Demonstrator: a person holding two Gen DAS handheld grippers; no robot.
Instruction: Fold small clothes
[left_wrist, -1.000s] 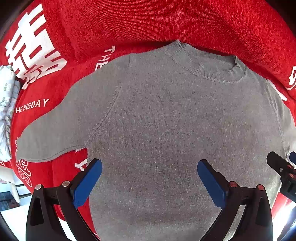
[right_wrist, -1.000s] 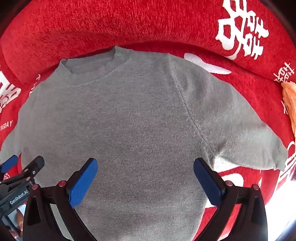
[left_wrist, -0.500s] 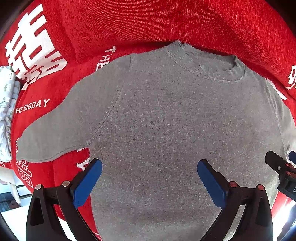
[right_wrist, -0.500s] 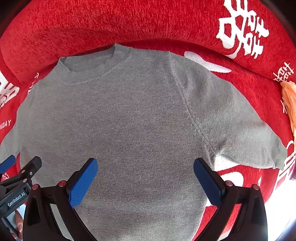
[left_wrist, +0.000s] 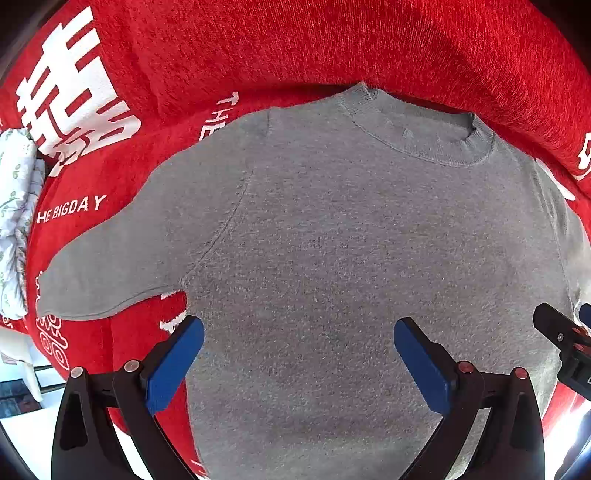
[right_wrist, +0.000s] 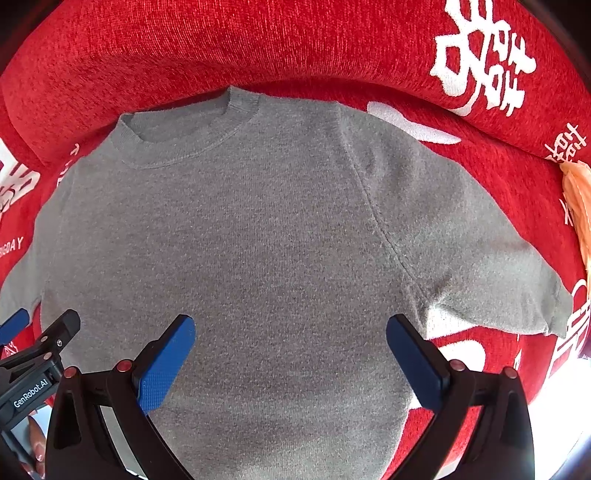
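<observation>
Left wrist view
Writing: white letters "THE BIGDAY" are printed on the red cover; beside them sit large white Chinese characters; a partly hidden "THE" runs along the sweater's shoulder edge.
Task thing: a grey knit sweater lies flat and spread, front up, collar away from the camera, one short sleeve stretched out to the picture's left.
Left hand-held gripper: released, its blue pads spread wide, nothing between them; it hovers over the sweater's lower body, the left pad above the side seam under the armpit.
Other gripper: the right hand-held gripper shows at the right edge, over the sweater's far side.
Margin: a white patterned cloth lies at the cover's left edge.

Right wrist view
Writing: "GenRobot.AI" reads on the body of the left hand-held gripper at the lower left; white Chinese characters mark the red cover; "BIGDAY" is cut off at the left edge.
Task thing: the grey knit sweater fills the middle, its other sleeve laid out to the picture's right.
Right hand-held gripper: released, pads wide apart and holding nothing, poised over the lower body; the right pad is just under the armpit.
Margin: an orange cloth lies at the right edge.
</observation>
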